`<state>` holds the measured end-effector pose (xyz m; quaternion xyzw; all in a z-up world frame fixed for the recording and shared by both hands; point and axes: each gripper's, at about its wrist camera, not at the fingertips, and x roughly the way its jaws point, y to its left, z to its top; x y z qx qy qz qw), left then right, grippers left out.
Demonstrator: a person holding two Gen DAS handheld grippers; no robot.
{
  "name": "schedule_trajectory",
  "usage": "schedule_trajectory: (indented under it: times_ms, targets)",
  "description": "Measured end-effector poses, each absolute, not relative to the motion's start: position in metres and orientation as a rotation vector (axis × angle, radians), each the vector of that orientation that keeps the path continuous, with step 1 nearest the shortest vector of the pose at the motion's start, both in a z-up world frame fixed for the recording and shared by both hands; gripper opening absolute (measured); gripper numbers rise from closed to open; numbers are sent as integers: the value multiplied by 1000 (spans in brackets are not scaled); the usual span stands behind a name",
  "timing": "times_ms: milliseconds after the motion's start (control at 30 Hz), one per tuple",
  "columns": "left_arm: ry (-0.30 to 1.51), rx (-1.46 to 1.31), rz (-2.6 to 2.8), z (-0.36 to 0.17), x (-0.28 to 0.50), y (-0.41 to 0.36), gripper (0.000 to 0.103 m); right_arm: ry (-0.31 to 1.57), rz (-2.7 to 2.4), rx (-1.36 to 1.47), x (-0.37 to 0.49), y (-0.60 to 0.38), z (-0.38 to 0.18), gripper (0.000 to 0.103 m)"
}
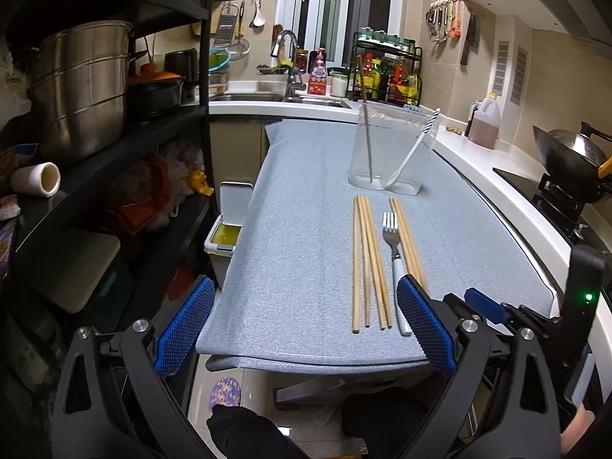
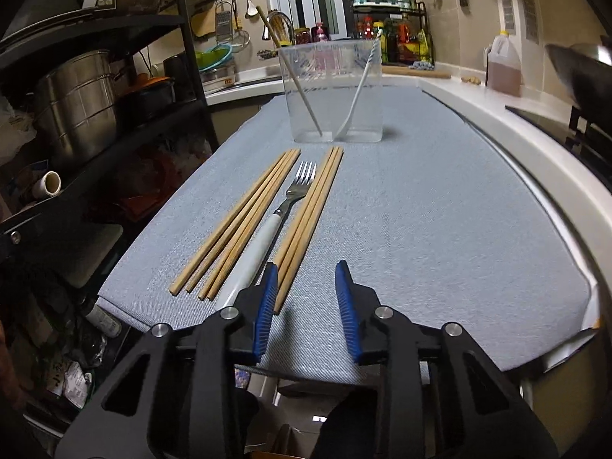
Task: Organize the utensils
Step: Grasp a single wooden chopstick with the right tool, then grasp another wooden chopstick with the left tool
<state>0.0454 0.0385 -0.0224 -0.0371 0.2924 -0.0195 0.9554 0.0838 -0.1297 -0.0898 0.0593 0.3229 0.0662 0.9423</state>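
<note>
Several wooden chopsticks lie on the grey cloth in two bundles: a left bundle (image 1: pixel 367 264) (image 2: pixel 237 225) and a right bundle (image 1: pixel 407 241) (image 2: pixel 310 222). A fork with a white handle (image 1: pixel 394 264) (image 2: pixel 279 214) lies between them. A clear plastic container (image 1: pixel 392 149) (image 2: pixel 332 91) stands behind, holding one chopstick (image 1: pixel 368 141) (image 2: pixel 302 91) and a white spoon (image 1: pixel 411 149) (image 2: pixel 359 91). My left gripper (image 1: pixel 306 317) is open and empty at the table's near edge. My right gripper (image 2: pixel 308 306) is open and empty, its left finger (image 2: pixel 266 306) beside the near ends of the right bundle.
A black shelf rack with steel pots (image 1: pixel 80 88) stands on the left. A small open white bin (image 1: pixel 229 225) sits below the table's left edge. A white counter with a wok (image 1: pixel 573 153) and an oil jug (image 1: pixel 485 122) runs along the right.
</note>
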Motion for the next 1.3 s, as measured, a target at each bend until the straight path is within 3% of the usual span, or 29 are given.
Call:
schedule_trajectory:
  times_ms: [233,567,700,1000,1100,1233,1300]
  targets:
    - [622,-84,-32,-32,54,44,93,681,98,73,94,-118,-104,26]
    - [640,-97,-33,-42,60,44,93,600,68,0,94,-108,-113,30]
    - [642,-97,-39,-45,62,43,93,561,99,17,92,-115,-116,8]
    - [617,-113,-130,-64,70,30,93,582,24,82,76,-161,-111,5]
    - [610,-101,-145,-77,77,22,83,588,16,93,73,-172,-113,5]
    - [640,-49,-171,-94,90,11,61,588,18,82,73,-174,-114,5]
    - [649,-25,-180,-100,95,8,56,589,20,88,74,-175,-113,6]
